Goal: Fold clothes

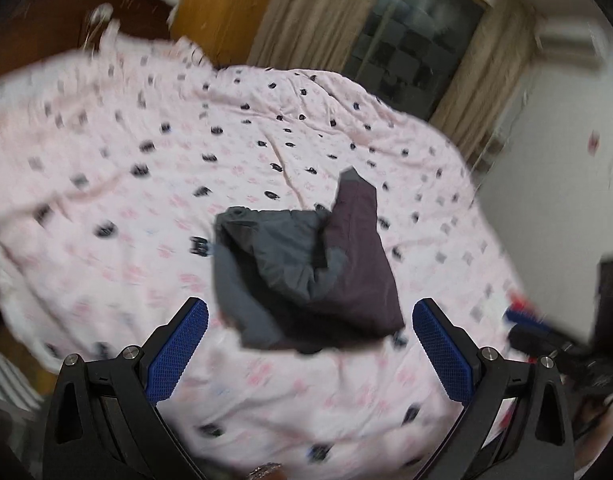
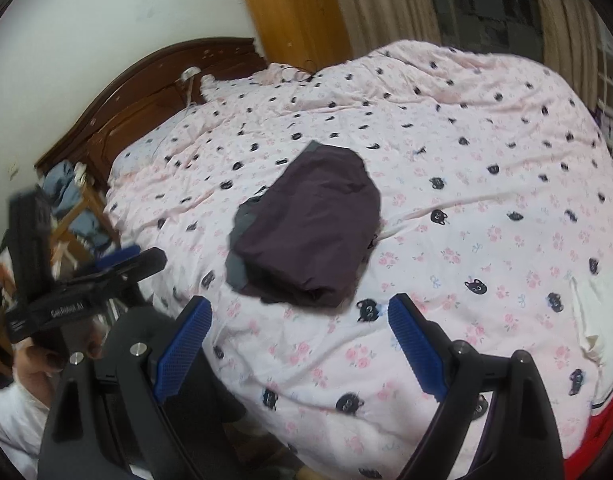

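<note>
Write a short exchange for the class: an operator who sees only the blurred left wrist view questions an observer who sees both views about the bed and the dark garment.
Operator: My picture is smeared. Is my tool touching the garment?
Observer: No. In the right wrist view the left tool is at the bed's edge, clear of the purple and grey garment.
Operator: Is anything else lying on the bed?
Observer: Yes. A white cloth lies near the right edge of the pink cat-print duvet, apart from the garment.
</note>
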The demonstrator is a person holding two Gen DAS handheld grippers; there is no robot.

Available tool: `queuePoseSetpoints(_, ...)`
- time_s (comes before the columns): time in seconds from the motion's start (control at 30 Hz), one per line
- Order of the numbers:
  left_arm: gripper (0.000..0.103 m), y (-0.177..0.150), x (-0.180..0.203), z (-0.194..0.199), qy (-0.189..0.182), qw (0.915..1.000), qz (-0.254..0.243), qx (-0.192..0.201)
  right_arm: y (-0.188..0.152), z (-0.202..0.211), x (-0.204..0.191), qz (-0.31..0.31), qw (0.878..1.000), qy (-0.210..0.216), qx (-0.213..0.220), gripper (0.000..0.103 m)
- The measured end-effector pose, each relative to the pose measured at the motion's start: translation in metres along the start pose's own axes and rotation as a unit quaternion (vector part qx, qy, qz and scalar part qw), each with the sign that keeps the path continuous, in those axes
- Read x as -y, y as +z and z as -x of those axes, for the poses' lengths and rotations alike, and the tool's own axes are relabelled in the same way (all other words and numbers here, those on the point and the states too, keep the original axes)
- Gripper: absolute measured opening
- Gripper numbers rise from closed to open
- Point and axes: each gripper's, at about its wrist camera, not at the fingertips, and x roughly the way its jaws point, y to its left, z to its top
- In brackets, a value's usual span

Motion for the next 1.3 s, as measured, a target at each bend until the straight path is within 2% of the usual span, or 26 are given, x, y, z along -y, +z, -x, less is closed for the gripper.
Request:
queuePoseSetpoints(0.1, 0.101, 0.01, -0.018, -0.039, -0.013, 0.9976, 0.061, -0.029, 0.008, -0.029, 0.024, -0.039, 0.999, -0.015, -0.013, 0.091)
queuePoseSetpoints(0.17, 0.101, 0.012, -0.026, -0.058, -0.038, 0.9935, 0.099, -0.043, 0.01, -0.045, 0.036, -0.062, 0.998, -0.017, -0.024, 0.091)
queuePoseSetpoints(0.27, 0.101, 0.01, -0.029, -0.076, -0.039, 0.9896, 0.125, -0.06, 0.012, -0.067, 0.053, -0.096, 0.995, -0.008, -0.038, 0.091)
queuePoseSetpoints(0.53, 0.101, -0.002, -0.035, -0.108, 0.015, 0.9899, 0.105, -0.094, 0.018, -0.1, 0.07, -0.133, 0.99, 0.021, -0.051, 0.091)
queuePoseSetpoints(0.63, 0.102, -0.009, -0.051, -0.115, 0.017, 0.9866, 0.12, -0.109, 0.021, -0.111, 0.074, -0.142, 0.988, 0.031, -0.054, 0.091)
queuePoseSetpoints(0.83, 0.103, -0.017, -0.062, -0.117, 0.009, 0.9856, 0.125, -0.114, 0.023, -0.141, 0.082, -0.166, 0.981, 0.071, -0.074, 0.091)
queuePoseSetpoints(0.97, 0.103, -0.02, -0.062, -0.117, 0.007, 0.9861, 0.122, -0.113, 0.02, -0.168, 0.086, -0.193, 0.97, 0.113, -0.099, 0.091)
queuePoseSetpoints(1.1, 0.103, -0.021, -0.07, -0.119, -0.01, 0.9849, 0.129, -0.115, 0.016, -0.193, 0.09, -0.223, 0.956, 0.153, -0.115, 0.091)
queuePoseSetpoints(1.2, 0.103, -0.02, -0.075, -0.12, -0.024, 0.9841, 0.133, -0.116, 0.014, -0.207, 0.093, -0.244, 0.946, 0.182, -0.113, 0.095)
queuePoseSetpoints(1.3, 0.103, -0.021, -0.076, -0.12, -0.03, 0.9843, 0.131, -0.115, 0.016, -0.217, 0.088, -0.241, 0.945, 0.195, -0.108, 0.097)
